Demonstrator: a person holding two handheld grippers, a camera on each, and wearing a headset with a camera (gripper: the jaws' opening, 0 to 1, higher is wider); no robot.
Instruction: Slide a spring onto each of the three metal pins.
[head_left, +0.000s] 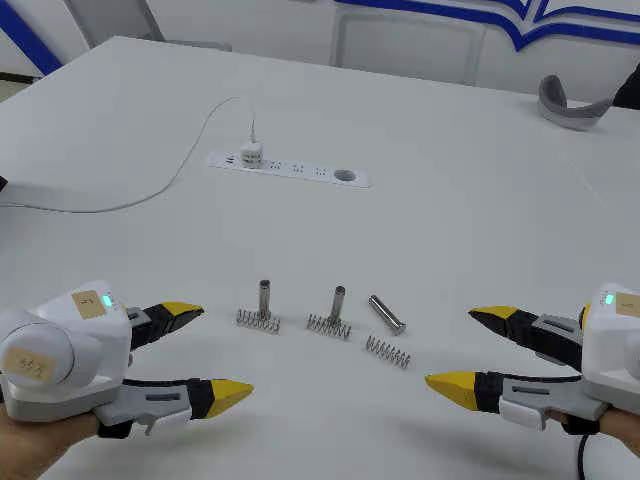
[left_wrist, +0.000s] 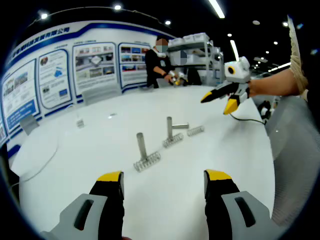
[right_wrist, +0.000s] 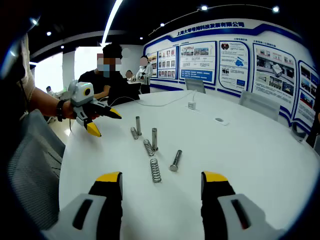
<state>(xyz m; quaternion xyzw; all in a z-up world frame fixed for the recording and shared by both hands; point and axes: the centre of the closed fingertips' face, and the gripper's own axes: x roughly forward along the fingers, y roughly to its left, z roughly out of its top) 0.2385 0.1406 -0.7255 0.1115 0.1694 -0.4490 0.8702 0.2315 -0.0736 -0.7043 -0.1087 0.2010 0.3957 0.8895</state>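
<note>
Three springs (head_left: 328, 325) lie loose beside three pins (head_left: 338, 300) toward the table's (head_left: 450, 220) near edge. Left gripper (head_left: 225, 349) and right gripper (head_left: 449, 347) gape wide, empty.

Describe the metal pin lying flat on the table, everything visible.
The lying pin is a short, shiny grey metal cylinder with a wider head at one end. It rests on its side on the white table, apart from the two upright pins. It carries no spring; a loose spring lies beside it, not touching. The left gripper and right gripper are open, clear of it.
</note>
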